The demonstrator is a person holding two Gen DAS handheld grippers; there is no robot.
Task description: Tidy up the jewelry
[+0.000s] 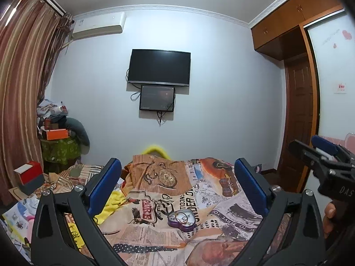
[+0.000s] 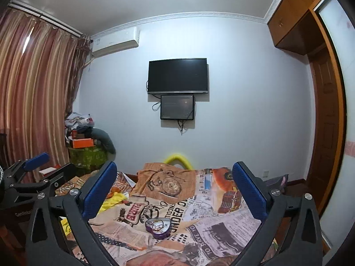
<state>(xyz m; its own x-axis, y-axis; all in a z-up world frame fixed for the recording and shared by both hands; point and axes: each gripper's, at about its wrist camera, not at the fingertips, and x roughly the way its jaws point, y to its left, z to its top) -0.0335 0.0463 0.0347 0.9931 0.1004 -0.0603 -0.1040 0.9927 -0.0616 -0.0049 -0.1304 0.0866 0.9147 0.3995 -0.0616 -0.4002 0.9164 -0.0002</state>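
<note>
A purple heart-shaped tin (image 1: 182, 220) lies open on the printed bedspread (image 1: 221, 208), with tangled jewelry inside. It also shows in the right wrist view (image 2: 158, 225). My left gripper (image 1: 177, 177) is open and empty, held above and short of the tin. My right gripper (image 2: 175, 180) is open and empty, likewise above the tin. The right gripper also shows at the right edge of the left wrist view (image 1: 315, 148). The left gripper shows at the left edge of the right wrist view (image 2: 44, 166).
A TV (image 1: 159, 67) and a small screen (image 1: 157, 98) hang on the far wall. A cluttered stack with an orange box (image 1: 56, 134) stands left by the curtain (image 1: 20, 84). A red and grey box (image 1: 30, 177) sits on the bed's left. A wardrobe (image 1: 299, 84) is right.
</note>
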